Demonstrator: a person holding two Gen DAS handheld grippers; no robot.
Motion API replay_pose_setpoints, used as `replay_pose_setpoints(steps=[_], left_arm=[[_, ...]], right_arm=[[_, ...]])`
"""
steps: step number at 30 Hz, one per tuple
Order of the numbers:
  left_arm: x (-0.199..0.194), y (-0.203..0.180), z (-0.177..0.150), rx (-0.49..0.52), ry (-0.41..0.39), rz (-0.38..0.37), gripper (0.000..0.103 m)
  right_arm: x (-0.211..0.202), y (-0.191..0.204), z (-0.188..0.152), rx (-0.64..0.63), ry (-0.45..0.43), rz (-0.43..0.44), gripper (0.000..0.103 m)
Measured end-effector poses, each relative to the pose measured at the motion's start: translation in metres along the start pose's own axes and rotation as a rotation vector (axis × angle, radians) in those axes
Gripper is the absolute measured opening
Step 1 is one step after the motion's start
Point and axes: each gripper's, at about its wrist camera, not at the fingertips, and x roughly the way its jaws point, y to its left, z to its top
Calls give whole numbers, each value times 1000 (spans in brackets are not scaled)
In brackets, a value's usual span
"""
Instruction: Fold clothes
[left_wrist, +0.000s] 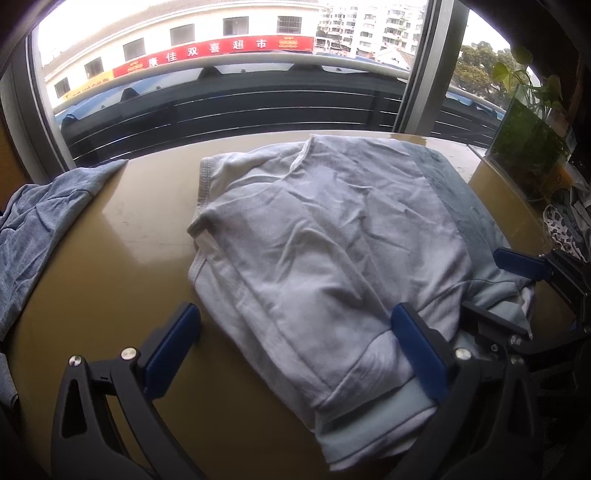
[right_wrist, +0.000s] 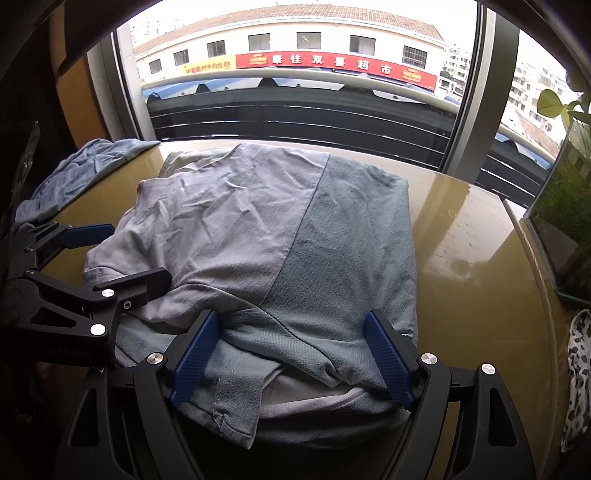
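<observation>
clearly both sets of fingers stand wide apart over the near edge of a folded pile of clothes (right_wrist: 280, 236) that lies in the middle of a yellow-brown table (right_wrist: 472, 258), near the window (right_wrist: 295, 110).

left gripper (left_wrist: 299, 343): its two blue-padded fingers (left_wrist: 173, 347) are spread wide. the left one sits over bare table just beside the pile; the right one rests on or just above the pale grey shirt (left_wrist: 314, 236) at the pile's near corner. the pads do not squeeze the cloth, so nothing is gripped. in the right wrist view this gripper shows at the left of the pile, one finger lying on the pale cloth.

right gripper (right_wrist: 295, 354): its fingers are also wide open, straddling the near edge of the darker blue-grey garment (right_wrist: 354, 251). the cloth bunches between the pads and runs under them, and the left pad seems to touch a fold, but neither pad pinches it. whether the right pad touches the cloth i cannot tell.

the pale shirt covers the left part of the pile and the blue-grey piece the right part, with a white layer showing underneath at the front. another blue garment (left_wrist: 40, 225) lies crumpled at the table's far left edge, well apart from the pile. a glass tank (right_wrist: 565, 221) with a plant stands at the right edge.
</observation>
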Motion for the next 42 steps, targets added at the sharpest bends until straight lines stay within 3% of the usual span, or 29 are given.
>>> replay_pose_setpoints(steps=[4, 12, 15, 19, 21, 23, 25, 29, 34, 38, 42], left_arm=[[-2, -1, -4, -34, -15, 29, 103], [-3, -1, -5, -63, -21, 47, 103], [-2, -1, -4, -67, -19, 53, 103], [-3, -6, -2, -83, -9, 92, 103], [-7, -15, 0, -72, 0, 138, 103], [-20, -27, 4, -31, -17, 138, 100], [-40, -38, 10, 6, -66, 144, 101], [-58, -46, 23, 25, -49, 172, 102], [-61, -42, 16, -30, 33, 90, 102], [-59, -47, 4, -38, 68, 93, 102], [-54, -58, -3, -13, 96, 95, 102]], right_arm=[[0, -1, -4, -29, -45, 20, 81], [0, -2, -3, -65, -49, 45, 81], [0, -7, -2, -101, -46, 90, 82], [4, -12, 4, -187, -19, 140, 85], [5, -12, 10, -214, 17, 137, 87], [4, -11, 16, -231, 55, 127, 87], [-8, -13, 18, -215, 54, 134, 87], [-43, -22, 21, -179, 1, 121, 87], [-65, -37, 21, -111, -5, 138, 87], [-64, -50, 11, 21, 37, 250, 87], [-55, -51, -2, 59, 91, 220, 87]])
